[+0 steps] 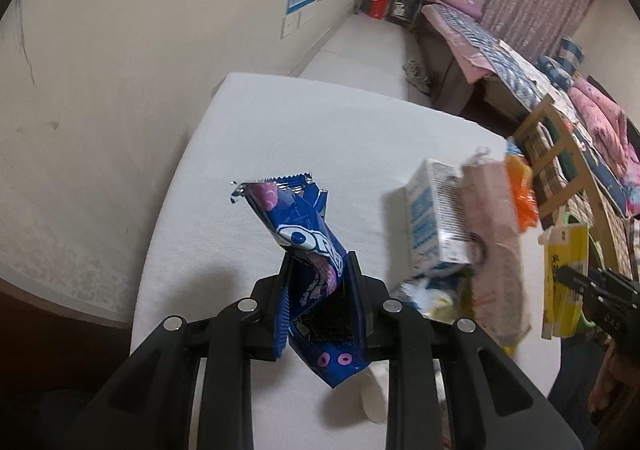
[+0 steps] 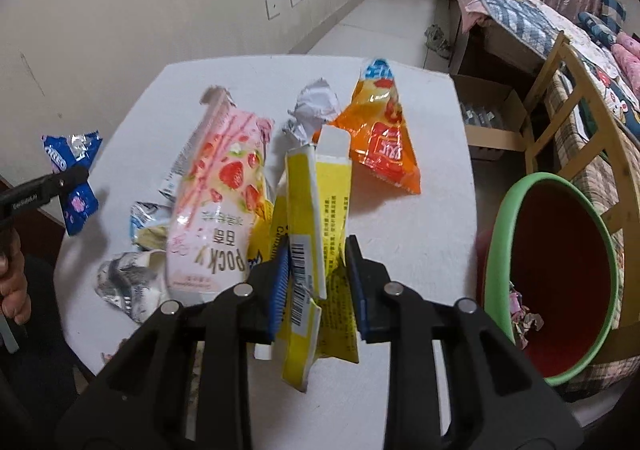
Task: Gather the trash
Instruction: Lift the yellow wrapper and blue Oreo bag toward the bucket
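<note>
My left gripper (image 1: 319, 264) is shut on a blue Oreo wrapper (image 1: 304, 238) and holds it above the white table (image 1: 248, 138); it also shows in the right wrist view (image 2: 74, 186). My right gripper (image 2: 316, 254) is shut on a flattened yellow carton (image 2: 312, 218), lifted above the table (image 2: 436, 170); the carton also shows in the left wrist view (image 1: 566, 274). On the table lie a pink Pocky box (image 2: 218, 202), an orange snack bag (image 2: 384, 134) and crumpled silver wrappers (image 2: 312, 110). A green-rimmed red bin (image 2: 560, 266) stands at the right with scraps inside.
A white-blue carton (image 1: 434, 218) stands on the table in the left wrist view. A wooden chair (image 2: 576, 122), a cardboard box (image 2: 492, 118) and a bed (image 2: 520, 6) lie to the right. The wall (image 2: 120, 10) is on the left.
</note>
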